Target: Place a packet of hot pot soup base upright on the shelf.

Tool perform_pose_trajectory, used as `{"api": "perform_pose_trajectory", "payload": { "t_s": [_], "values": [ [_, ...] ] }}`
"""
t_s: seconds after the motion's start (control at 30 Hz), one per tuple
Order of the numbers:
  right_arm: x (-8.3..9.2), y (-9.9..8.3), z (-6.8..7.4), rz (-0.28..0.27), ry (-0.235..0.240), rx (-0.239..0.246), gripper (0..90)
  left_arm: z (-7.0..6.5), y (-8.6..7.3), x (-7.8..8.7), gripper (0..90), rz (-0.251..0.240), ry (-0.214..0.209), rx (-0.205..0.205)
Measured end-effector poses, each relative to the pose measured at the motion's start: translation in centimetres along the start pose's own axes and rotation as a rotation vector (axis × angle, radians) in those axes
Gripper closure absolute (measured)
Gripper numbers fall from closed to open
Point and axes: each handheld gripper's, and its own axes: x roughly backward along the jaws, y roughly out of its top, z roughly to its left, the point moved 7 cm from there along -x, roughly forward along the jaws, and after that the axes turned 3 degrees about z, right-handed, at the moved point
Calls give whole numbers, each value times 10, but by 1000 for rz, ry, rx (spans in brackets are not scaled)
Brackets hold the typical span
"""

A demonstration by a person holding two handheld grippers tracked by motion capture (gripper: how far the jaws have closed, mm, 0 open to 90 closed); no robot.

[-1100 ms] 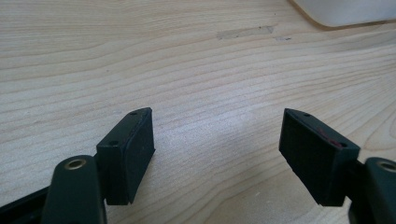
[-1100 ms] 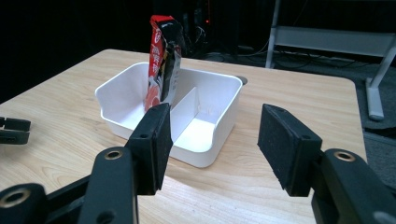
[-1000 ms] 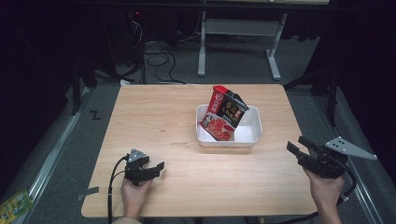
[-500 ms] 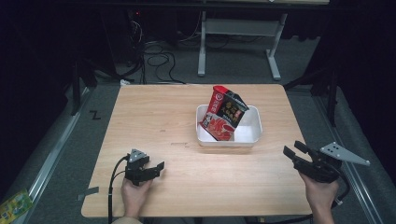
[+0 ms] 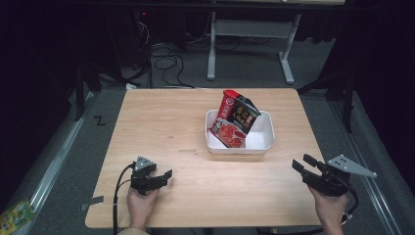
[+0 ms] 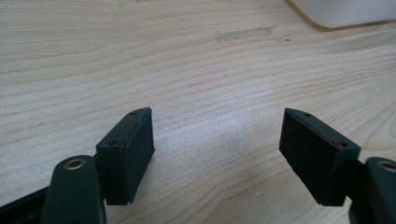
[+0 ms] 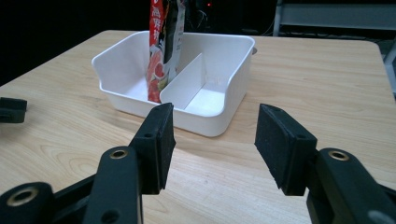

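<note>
A white divided bin (image 5: 240,148) stands on the wooden table (image 5: 161,122), right of centre. Two snack packets lean upright in its left compartment: a red one (image 5: 228,133) and a black one (image 5: 242,115) behind it. In the right gripper view the packets (image 7: 161,42) stand left of the bin's divider (image 7: 184,84). My left gripper (image 5: 166,177) rests near the front left edge, jaws open over bare wood (image 6: 217,140). At the front right, my right gripper (image 5: 302,162) is open with nothing between its jaws and points at the bin (image 7: 215,135).
A corner of the bin (image 6: 345,11) shows at the top right of the left gripper view. The left gripper's jaw (image 7: 11,109) shows at the far left of the right gripper view. Cables and a desk frame (image 5: 249,44) lie on the floor beyond the table.
My right gripper has sunk toward the table and drifted slightly toward the near edge. The left gripper, bin and packets have not moved.
</note>
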Motion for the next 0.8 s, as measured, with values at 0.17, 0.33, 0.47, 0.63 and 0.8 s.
{"api": "perform_pose_trajectory", "payload": {
  "t_s": [0.17,0.33,0.47,0.63,0.8],
  "values": [
    [-9,-4,4,16,8,5,481,1,0,2,268,-20,-4,9],
    [-18,-7,10,29,29,16,502,0,0,2,267,-21,-4,5],
    [-29,-11,16,56,49,24,510,0,1,3,266,-35,-8,14],
    [-43,-14,19,75,48,25,509,1,1,4,265,-52,-21,29],
    [-54,-16,22,80,57,16,508,-1,1,3,265,-35,-17,5]
  ]
}}
